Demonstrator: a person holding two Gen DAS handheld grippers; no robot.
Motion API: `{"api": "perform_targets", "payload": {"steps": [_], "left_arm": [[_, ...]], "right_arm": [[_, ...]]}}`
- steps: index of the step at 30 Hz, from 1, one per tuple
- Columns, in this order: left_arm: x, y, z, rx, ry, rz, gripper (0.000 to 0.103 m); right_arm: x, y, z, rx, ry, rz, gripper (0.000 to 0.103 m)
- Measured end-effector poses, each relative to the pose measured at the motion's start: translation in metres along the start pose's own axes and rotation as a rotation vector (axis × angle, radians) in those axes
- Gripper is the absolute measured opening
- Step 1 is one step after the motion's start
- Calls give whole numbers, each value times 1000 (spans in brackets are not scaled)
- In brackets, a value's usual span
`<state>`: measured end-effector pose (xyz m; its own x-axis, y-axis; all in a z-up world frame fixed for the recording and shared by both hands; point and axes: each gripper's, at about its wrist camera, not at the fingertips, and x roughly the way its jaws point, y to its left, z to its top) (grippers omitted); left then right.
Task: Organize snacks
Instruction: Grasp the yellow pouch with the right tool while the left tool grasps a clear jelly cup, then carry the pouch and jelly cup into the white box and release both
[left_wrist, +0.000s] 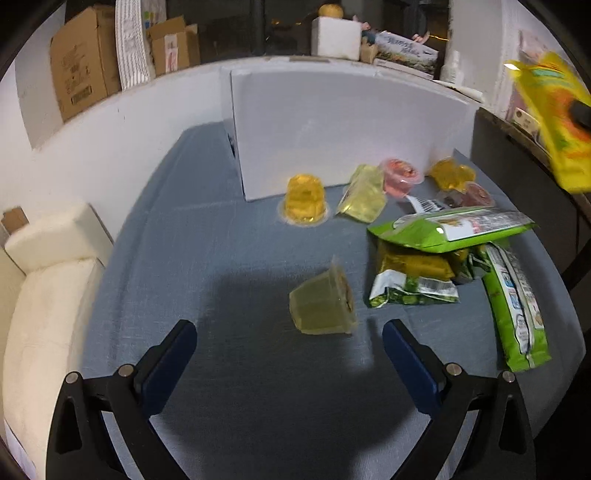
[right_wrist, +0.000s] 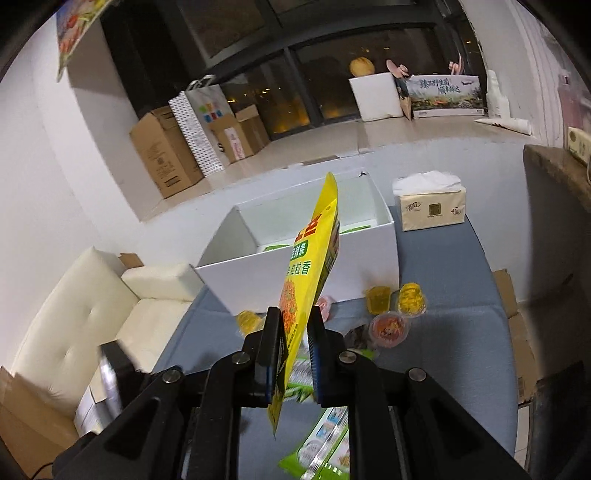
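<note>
Left jaws spread, right clamped on a bag.
Left wrist: empty left gripper (left_wrist: 290, 341) faces the tipped pale-green jelly cup (left_wrist: 324, 302) just ahead on the blue-grey tabletop (left_wrist: 229, 258). Right wrist: right gripper (right_wrist: 294, 347) grips the flat yellow foil snack bag (right_wrist: 314, 254) edge-on, long axis toward the open white box (right_wrist: 369, 258) ahead.

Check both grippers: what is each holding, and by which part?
Right gripper pinches the yellow snack bag near its lower end. Left gripper is open, holding nothing.

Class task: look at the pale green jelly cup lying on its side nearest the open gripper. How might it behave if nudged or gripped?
The pale green translucent plastic jelly cup lies sideways, so a nudge would probably roll it. Its smooth tapered walls might slip from a grip.
</note>
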<state>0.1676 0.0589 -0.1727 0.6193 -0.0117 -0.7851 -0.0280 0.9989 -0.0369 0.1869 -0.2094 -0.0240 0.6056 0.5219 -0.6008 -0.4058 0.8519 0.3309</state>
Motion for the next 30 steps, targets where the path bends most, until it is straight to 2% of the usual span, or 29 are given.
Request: {"api": "perform_targets", "payload": {"steps": [2,4,5,6,7,8,14,21,26,30], "left_arm": [[6,2,2,-32,1,-13,102],[13,4,5,-45,7,-15,90],[16,3,10,-38,11,3,81],[16,1,12,-31,13,-3,62],[15,1,15,-31,15,-19,50],[15,1,17,-36,26,-32,44],[2,4,12,-67,-1,-97,39],[-35,-3,19,-25,-86,-142,38],[-56,-10,42,6,-152,-162,37],[-73,-16,67,42,-207,-176,37]], "right_arm": [[-4,1,-6,2,6,10,15],[-4,-1,-10,19,18,24,15],[-4,0,-11,17,20,19,15],[-4,0,-12,13,21,13,15],[-4,0,-13,14,25,11,15],[-4,1,-13,18,27,14,15],[-4,6,-15,4,27,19,15],[5,11,-16,-11,46,27,14],[13,16,-7,-40,56,36,13],[15,20,14,-56,36,40,13]]}}
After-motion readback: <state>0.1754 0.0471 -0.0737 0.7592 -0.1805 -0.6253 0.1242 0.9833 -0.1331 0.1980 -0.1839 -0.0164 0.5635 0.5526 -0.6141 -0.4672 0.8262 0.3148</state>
